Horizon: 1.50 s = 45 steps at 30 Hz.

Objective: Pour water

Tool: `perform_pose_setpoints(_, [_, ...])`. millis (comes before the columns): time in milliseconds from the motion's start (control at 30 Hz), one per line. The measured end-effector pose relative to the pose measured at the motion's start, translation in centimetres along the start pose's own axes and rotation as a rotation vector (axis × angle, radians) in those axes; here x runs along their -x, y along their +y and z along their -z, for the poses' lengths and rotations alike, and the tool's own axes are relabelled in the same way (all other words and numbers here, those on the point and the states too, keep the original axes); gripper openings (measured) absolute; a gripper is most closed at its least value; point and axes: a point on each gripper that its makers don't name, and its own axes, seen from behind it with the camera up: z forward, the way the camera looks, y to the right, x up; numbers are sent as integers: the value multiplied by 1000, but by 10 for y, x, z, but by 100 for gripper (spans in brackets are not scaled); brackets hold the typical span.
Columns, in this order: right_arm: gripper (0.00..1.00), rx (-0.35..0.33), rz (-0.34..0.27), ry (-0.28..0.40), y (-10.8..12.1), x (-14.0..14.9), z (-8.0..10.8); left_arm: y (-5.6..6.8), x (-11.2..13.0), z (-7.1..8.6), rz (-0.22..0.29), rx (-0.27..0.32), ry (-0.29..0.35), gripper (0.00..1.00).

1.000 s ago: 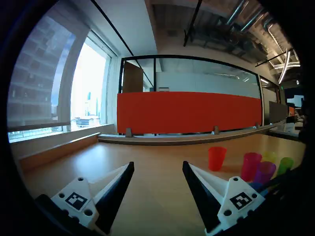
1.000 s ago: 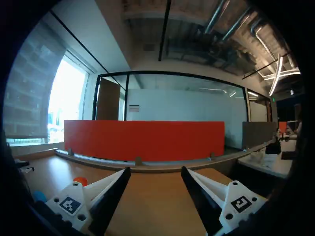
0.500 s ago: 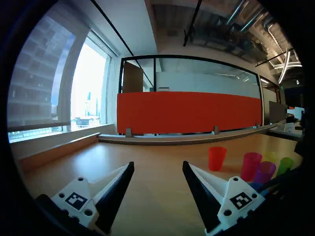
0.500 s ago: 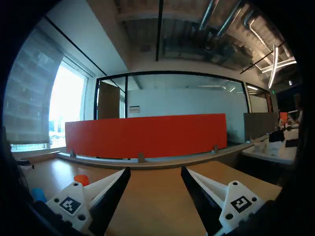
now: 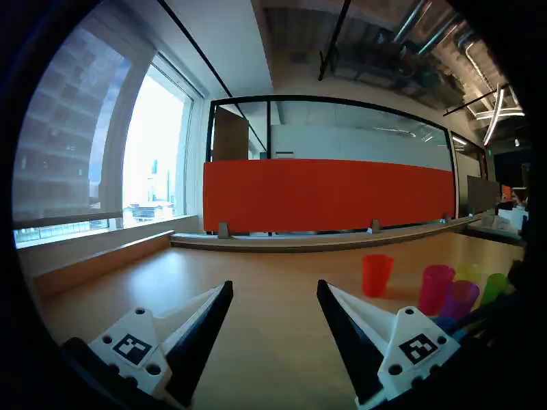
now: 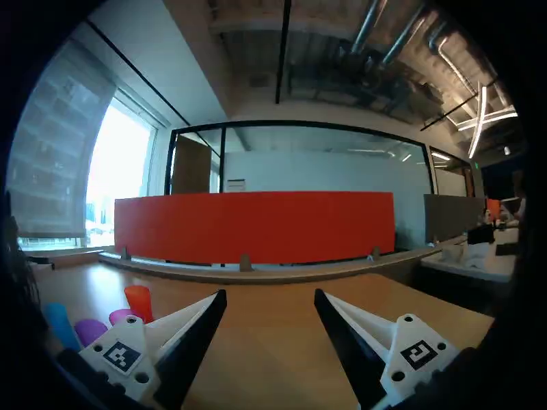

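Observation:
In the left gripper view my left gripper (image 5: 273, 290) is open, low over the wooden table (image 5: 273, 273), nothing between its fingers. Ahead to its right stand an orange-red cup (image 5: 377, 275), a pink cup (image 5: 436, 289), a purple cup (image 5: 459, 300), a yellow cup (image 5: 469, 272) and a green cup (image 5: 495, 288). In the right gripper view my right gripper (image 6: 269, 299) is open and empty above the table (image 6: 273, 328). Off to its left are an orange-red cup (image 6: 139, 303), a purple cup (image 6: 90, 331), a magenta cup rim (image 6: 120, 316) and a blue cup (image 6: 60, 325), partly hidden behind the left finger.
A red divider panel (image 5: 328, 195) runs along the table's far edge. A window ledge (image 5: 96, 256) borders the left side. Another desk with items (image 6: 472, 260) stands at the right, beyond the table's edge.
The left gripper has stayed still. The right gripper's view has tipped downward, bringing the purple and magenta cups into sight at the left.

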Motion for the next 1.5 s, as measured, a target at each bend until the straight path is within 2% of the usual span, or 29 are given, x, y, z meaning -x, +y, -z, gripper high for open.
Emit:
perform_pose_setpoints(300, [99, -14, -7, -26, -4, 22, 1, 0, 0, 0, 0, 0, 0, 91])
perform_pose_setpoints(567, [100, 7, 4, -56, 1, 37, -1, 0, 0, 0, 0, 0, 0, 91])
perform_pose_setpoints(1500, [99, -5, 16, -79, -9, 40, 1, -1, 0, 0, 0, 0, 0, 91])
